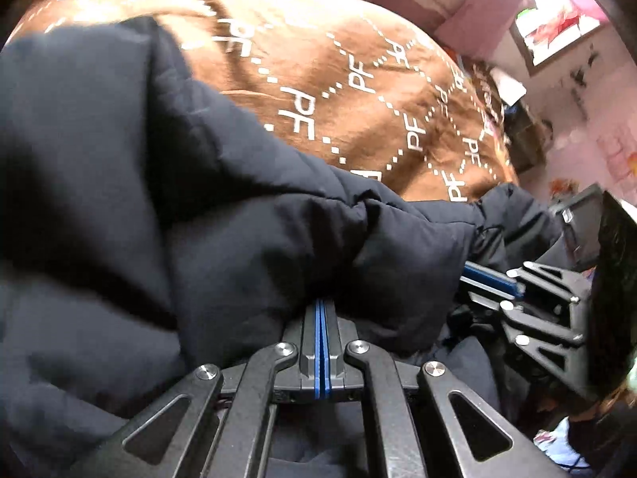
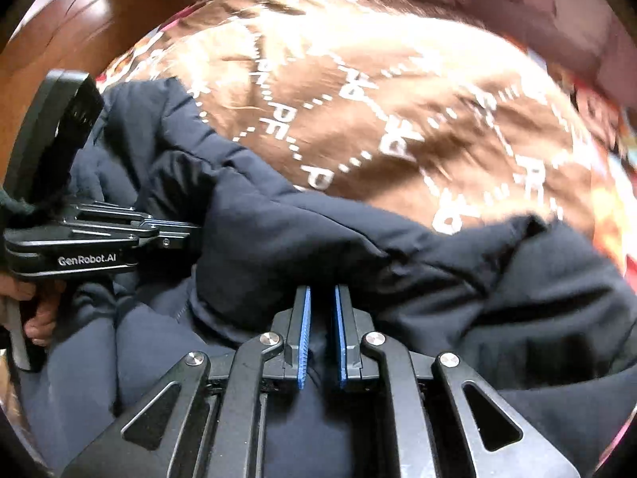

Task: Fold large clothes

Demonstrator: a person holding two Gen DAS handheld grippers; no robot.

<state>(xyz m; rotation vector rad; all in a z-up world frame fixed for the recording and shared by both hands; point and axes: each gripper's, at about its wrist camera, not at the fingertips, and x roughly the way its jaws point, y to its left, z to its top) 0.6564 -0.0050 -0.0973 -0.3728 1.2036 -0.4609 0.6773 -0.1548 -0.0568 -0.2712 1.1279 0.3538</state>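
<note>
A dark navy padded jacket (image 1: 167,183) lies bunched on a brown blanket (image 1: 358,91) printed with white "PF" letters. My left gripper (image 1: 321,306) is shut on a fold of the jacket, its tips buried in the fabric. It also shows at the left of the right wrist view (image 2: 175,235). My right gripper (image 2: 321,294) is pinched on a thick fold of the jacket (image 2: 318,231), with a narrow gap between the blue pads. It also shows at the right of the left wrist view (image 1: 485,279).
The brown blanket (image 2: 398,119) covers the surface under the jacket. A wooden floor (image 2: 67,20) shows at upper left. A pink wall (image 1: 597,151) and a window (image 1: 557,20) lie at the right.
</note>
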